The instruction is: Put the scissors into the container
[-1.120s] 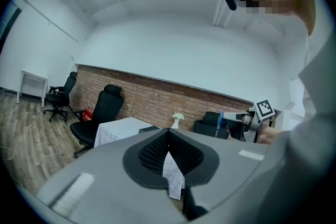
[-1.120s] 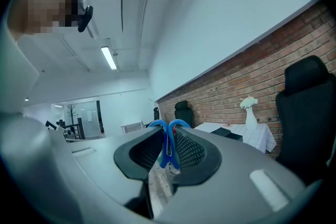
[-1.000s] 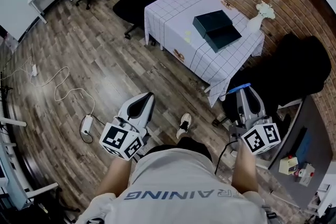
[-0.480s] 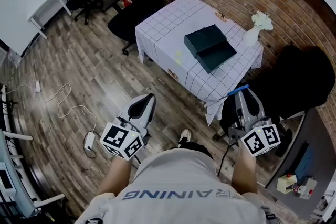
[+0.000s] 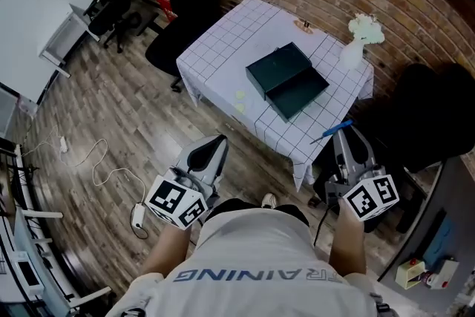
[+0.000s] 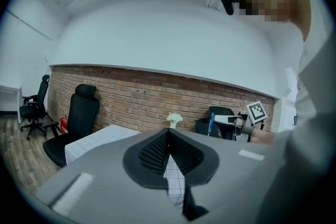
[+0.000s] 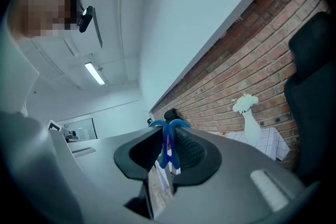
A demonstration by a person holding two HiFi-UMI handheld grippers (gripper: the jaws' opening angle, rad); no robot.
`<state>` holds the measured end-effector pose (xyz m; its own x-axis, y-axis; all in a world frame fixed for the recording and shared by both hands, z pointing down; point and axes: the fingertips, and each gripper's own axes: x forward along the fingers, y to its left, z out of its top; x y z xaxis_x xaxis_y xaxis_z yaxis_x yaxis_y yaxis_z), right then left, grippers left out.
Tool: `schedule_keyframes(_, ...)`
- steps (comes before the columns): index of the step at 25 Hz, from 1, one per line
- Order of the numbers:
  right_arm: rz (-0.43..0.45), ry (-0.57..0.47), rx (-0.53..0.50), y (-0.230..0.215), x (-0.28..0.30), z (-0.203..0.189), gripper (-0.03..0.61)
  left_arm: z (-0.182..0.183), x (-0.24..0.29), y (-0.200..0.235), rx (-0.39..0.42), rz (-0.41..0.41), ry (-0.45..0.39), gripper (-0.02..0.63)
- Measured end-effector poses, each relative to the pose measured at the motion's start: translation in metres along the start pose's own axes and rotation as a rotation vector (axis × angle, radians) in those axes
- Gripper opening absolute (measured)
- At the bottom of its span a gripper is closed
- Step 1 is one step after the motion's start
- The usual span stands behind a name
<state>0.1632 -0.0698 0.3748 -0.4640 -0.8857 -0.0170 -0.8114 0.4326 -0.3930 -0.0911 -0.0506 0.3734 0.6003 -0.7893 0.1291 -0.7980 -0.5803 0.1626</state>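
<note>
The container (image 5: pixel 286 79), a dark green box lying open, sits in the middle of a table (image 5: pixel 223 41) covered with a white checked cloth. Blue scissors (image 5: pixel 332 131) stick out of my right gripper (image 5: pixel 347 136), which is shut on them, just off the table's near right corner. In the right gripper view the blue handles of the scissors (image 7: pixel 167 139) stand pinched between the jaws. My left gripper (image 5: pixel 211 148) is shut with nothing in it, over the floor short of the table's near edge. Its jaws meet in the left gripper view (image 6: pixel 168 136).
A white vase with flowers (image 5: pixel 355 42) stands at the table's far right, by the brick wall. Black office chairs (image 5: pixel 182 4) stand at the table's left, and a dark chair (image 5: pixel 434 115) to its right. A cable and power strip (image 5: pixel 137 213) lie on the wooden floor.
Both grippers and the person have moved towards the table, which now lies closer and more central in the head view. The right gripper still holds the scissors; the left stays shut.
</note>
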Motion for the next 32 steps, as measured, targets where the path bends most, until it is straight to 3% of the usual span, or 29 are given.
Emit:
schedule_keyframes(5, -0.030, 0.023, 0.015, -0.028, 0.011, -0.004, 0.092, -0.008, 0.039, 0.006, -0.022, -0.028, 0.021, -0.002)
schedule_keyframes(11, -0.118, 0.014, 0.014, -0.061, 0.021, 0.005, 0.092, -0.006, 0.097, 0.015, -0.020, -0.127, 0.048, -0.002)
schedule_keyframes(26, -0.408, 0.042, -0.009, -0.084, 0.124, 0.011, 0.092, 0.032, 0.252, 0.097, -0.022, -0.470, 0.092, -0.002)
schedule_keyframes(32, -0.550, 0.068, 0.047, -0.086, 0.156, -0.018, 0.092, 0.021, 0.295, 0.120, -0.051, -0.634, 0.152, -0.002)
